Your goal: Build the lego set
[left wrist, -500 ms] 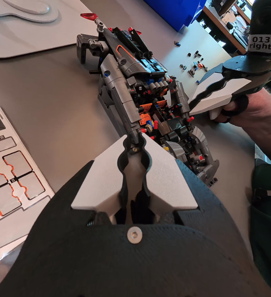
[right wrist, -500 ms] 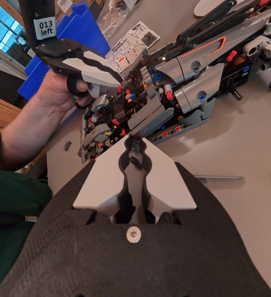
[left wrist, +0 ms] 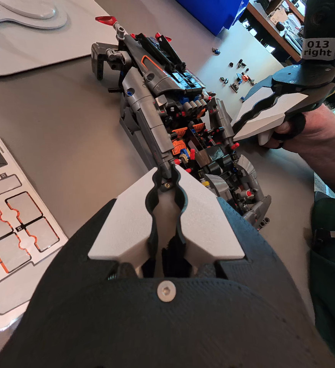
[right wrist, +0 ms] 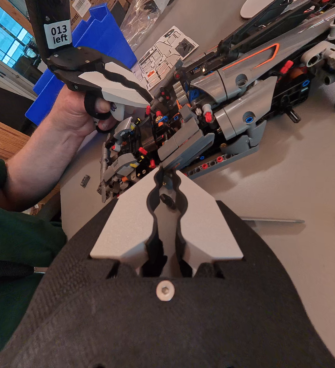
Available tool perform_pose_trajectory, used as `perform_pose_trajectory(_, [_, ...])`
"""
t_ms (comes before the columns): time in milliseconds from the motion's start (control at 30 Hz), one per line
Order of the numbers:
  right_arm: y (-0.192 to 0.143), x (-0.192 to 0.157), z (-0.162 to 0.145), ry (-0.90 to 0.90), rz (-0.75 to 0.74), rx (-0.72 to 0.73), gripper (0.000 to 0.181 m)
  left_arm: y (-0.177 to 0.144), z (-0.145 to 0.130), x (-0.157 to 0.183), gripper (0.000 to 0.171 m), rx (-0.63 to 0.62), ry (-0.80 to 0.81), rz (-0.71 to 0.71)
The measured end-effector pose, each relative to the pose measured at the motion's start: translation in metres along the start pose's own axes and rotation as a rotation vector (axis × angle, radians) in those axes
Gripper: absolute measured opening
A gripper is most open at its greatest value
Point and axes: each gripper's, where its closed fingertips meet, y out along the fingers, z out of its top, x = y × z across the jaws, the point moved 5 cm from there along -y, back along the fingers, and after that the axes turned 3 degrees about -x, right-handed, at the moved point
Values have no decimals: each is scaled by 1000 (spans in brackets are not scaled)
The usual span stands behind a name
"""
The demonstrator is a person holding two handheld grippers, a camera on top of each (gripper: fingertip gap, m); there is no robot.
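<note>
The lego set is a long grey, black and orange vehicle model (left wrist: 142, 99) lying on the grey table (left wrist: 63, 119). My left gripper (left wrist: 166, 171) is shut on the near end of the model's grey left side panel (left wrist: 154, 131). My right gripper (left wrist: 233, 133) is at the model's right side, shut against a grey side panel there. In the right wrist view the right gripper (right wrist: 165, 172) grips the near tip of the grey side panel (right wrist: 184, 143) on the model (right wrist: 242, 89). A small black pin (right wrist: 167, 200) sits between its fingers. The left gripper (right wrist: 150, 101) holds the far side.
A sticker sheet (left wrist: 13, 219) lies at the left and a white mat (left wrist: 33, 51) at the back left. Several small loose parts (left wrist: 238, 77) lie beyond the model, with a blue bin (left wrist: 212, 14) behind. A small grey part (right wrist: 85, 180) and a thin rod (right wrist: 272, 220) lie on the table. Some 12 cm of space lies between my two pairs of fingers.
</note>
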Motion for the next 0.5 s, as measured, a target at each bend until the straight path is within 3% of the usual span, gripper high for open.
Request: perform_pose_trajectory(500, [0,1,0,17,21,-1,5,-2,0,-1,8,1,5,-10])
